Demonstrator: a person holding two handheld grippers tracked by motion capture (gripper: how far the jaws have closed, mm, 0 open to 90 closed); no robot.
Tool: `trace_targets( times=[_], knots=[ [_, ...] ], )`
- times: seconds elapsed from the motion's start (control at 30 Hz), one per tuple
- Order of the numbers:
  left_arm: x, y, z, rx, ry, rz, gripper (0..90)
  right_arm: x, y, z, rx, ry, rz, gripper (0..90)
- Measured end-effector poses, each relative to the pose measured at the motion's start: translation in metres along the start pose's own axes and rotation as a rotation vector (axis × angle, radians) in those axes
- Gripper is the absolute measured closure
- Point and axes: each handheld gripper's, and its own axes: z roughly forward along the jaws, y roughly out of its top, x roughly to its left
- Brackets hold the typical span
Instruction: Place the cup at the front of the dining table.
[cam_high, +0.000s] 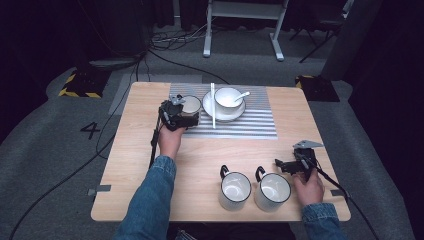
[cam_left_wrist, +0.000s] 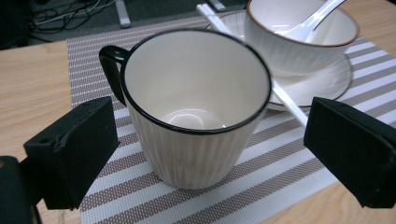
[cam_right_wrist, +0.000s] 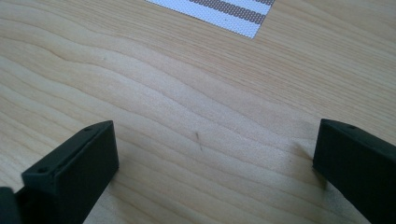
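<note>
A ribbed white cup (cam_left_wrist: 196, 107) with a black rim and handle stands upright on the striped placemat (cam_left_wrist: 261, 186). My left gripper (cam_left_wrist: 210, 140) is open, one black jaw on each side of the cup, with a gap at both sides. In the high view this gripper (cam_high: 187, 111) is at the placemat's left end, by the cup (cam_high: 191, 104). My right gripper (cam_high: 282, 165) is open low over bare wood near the table's front right; between its jaws (cam_right_wrist: 215, 158) there is only tabletop.
A bowl (cam_high: 228, 97) with a spoon (cam_high: 241, 94) sits on a saucer (cam_high: 223, 116) right of the cup, white chopsticks (cam_high: 213, 105) between them. Two white mugs (cam_high: 235, 190) (cam_high: 272, 191) stand at the front edge, left of my right gripper. A placemat corner (cam_right_wrist: 224, 11) lies ahead.
</note>
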Motion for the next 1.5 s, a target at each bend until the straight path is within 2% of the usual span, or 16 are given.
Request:
trace_targets(
  times=[0.23, 0.33, 0.53, 0.57, 0.7, 0.8, 0.83, 0.87, 0.97, 1.0, 1.07, 1.2, 1.23, 1.33, 1.43, 1.5],
  knots=[
    [-0.005, 0.002, -0.024, 0.008, -0.019, 0.041, 5.0, 0.000, 0.000, 0.000, 0.000, 0.000, 0.000, 0.1],
    [-0.006, 0.004, -0.045, 0.013, -0.030, 0.082, 5.2, 0.000, 0.000, 0.000, -0.001, 0.002, -0.002, 0.1],
    [-0.003, 0.001, -0.075, 0.021, -0.074, 0.097, 5.3, 0.001, 0.000, 0.000, 0.001, 0.005, -0.001, 0.2],
    [-0.003, -0.001, -0.080, 0.024, -0.086, 0.085, 5.3, 0.000, 0.000, 0.000, 0.000, 0.006, -0.004, 0.2],
    [-0.003, -0.009, -0.097, 0.044, -0.104, 0.119, 5.2, 0.000, 0.000, 0.000, -0.001, 0.006, -0.007, 0.2],
    [-0.003, -0.013, -0.104, 0.034, -0.115, 0.120, 5.3, 0.000, 0.000, 0.000, -0.001, 0.007, -0.008, 0.2],
    [-0.002, -0.017, -0.110, 0.034, -0.130, 0.131, 5.3, 0.000, 0.000, 0.000, -0.001, 0.007, -0.008, 0.2],
    [0.001, -0.017, -0.114, 0.058, -0.134, 0.176, 5.3, 0.001, 0.000, 0.000, 0.000, 0.008, -0.005, 0.2],
    [-0.001, -0.021, -0.118, 0.076, -0.146, 0.191, 6.5, 0.001, 0.000, 0.000, 0.000, 0.009, -0.006, 0.2],
    [-0.005, -0.025, -0.124, 0.091, -0.146, 0.232, 6.8, 0.000, 0.000, 0.000, 0.000, 0.008, -0.009, 0.2],
    [-0.009, -0.032, -0.132, 0.087, -0.173, 0.237, 6.8, 0.000, 0.000, 0.000, 0.000, 0.008, -0.010, 0.2],
    [-0.012, -0.040, -0.142, 0.074, -0.188, 0.241, 6.8, 0.001, 0.000, 0.000, 0.000, 0.009, -0.010, 0.2],
    [-0.014, -0.048, -0.150, 0.059, -0.199, 0.233, 6.8, 0.000, 0.000, 0.000, -0.001, 0.010, -0.012, 0.2],
    [-0.017, -0.057, -0.158, 0.063, -0.214, 0.225, 6.8, 0.001, 0.000, 0.000, -0.002, 0.013, -0.010, 0.2],
    [-0.018, -0.067, -0.168, 0.066, -0.207, 0.253, 6.8, 0.001, 0.000, 0.000, -0.002, 0.013, -0.010, 0.2],
    [-0.018, -0.073, -0.174, 0.063, -0.210, 0.245, 6.8, 0.001, 0.000, 0.000, -0.002, 0.013, -0.011, 0.2]
  ],
)
